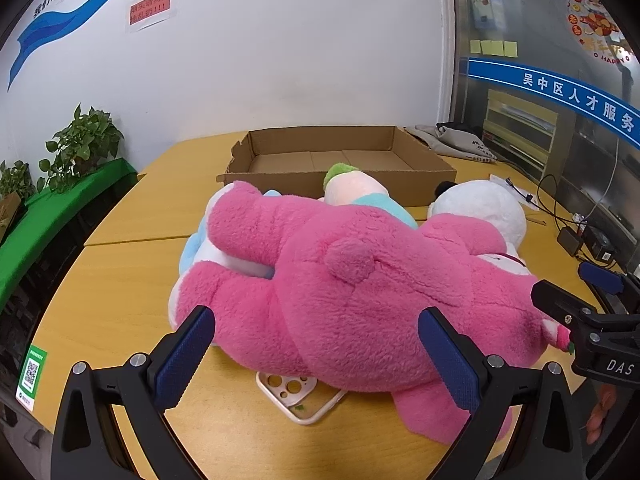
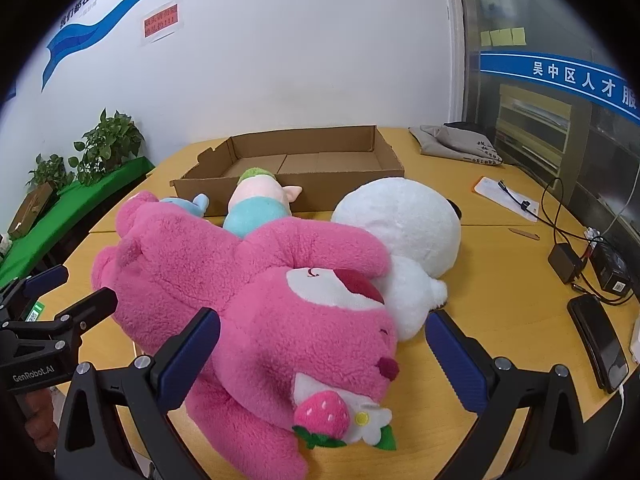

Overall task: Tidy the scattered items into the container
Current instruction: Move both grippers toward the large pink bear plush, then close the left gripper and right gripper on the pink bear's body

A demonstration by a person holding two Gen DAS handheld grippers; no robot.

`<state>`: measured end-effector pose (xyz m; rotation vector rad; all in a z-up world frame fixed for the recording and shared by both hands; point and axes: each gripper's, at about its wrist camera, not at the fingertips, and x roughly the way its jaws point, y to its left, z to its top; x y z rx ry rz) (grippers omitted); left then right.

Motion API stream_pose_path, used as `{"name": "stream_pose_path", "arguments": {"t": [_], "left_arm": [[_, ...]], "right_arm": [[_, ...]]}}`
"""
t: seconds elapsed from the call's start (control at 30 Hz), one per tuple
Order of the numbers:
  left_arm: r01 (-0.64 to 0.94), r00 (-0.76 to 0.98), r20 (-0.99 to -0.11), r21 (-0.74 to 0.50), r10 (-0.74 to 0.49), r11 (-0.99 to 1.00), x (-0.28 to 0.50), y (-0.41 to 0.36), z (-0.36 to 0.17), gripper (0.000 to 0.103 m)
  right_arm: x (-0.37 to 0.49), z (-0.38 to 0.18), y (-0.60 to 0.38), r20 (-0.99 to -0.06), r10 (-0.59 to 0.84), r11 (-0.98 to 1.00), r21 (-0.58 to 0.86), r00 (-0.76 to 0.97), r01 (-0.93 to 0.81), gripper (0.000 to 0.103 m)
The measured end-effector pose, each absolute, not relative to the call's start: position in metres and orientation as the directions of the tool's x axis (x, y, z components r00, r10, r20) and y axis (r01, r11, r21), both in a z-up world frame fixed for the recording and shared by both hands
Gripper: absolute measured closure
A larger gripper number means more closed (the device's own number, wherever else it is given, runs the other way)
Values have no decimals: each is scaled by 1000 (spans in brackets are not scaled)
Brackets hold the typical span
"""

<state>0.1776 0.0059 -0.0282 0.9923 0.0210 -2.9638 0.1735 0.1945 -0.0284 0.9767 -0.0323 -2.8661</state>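
Left wrist view: the left hand-held gripper [image 1: 316,356] has its blue-padded fingers spread wide apart, with the rump of the pink plush bear [image 1: 352,292] between them, no pad pressing into it as far as can be seen. The bear sprawls face down on the bench [image 1: 120,264], over a phone case [image 1: 300,396] and against a blue plush [image 1: 192,248], a small pink-faced doll [image 1: 352,190] and a white plush [image 1: 484,208]. Behind the heap sits the cardboard box [image 1: 344,148], open. In the right wrist view the right hand-held gripper [image 2: 320,360] is likewise wide apart, straddling the bear's head, where a strawberry patch [image 2: 322,410] shows. A black phone [image 2: 600,340] lies well to the right.
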Motion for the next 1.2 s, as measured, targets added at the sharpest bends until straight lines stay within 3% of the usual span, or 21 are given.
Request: {"name": "stream_pose_path", "arguments": {"t": [0.4, 1.0, 1.2], "left_arm": [[-8, -776, -627, -84, 59, -996, 151, -1, -38, 0], [-84, -765, -632, -94, 125, -992, 139, -13, -32, 0], [-163, -719, -669, -103, 190, -981, 114, -18, -33, 0]], "right_arm": [[154, -35, 196, -625, -113, -994, 60, -772, 96, 1], [150, -46, 205, -637, -166, -986, 96, -753, 137, 1], [153, -55, 244, -623, -233, -969, 216, -746, 122, 1]]}}
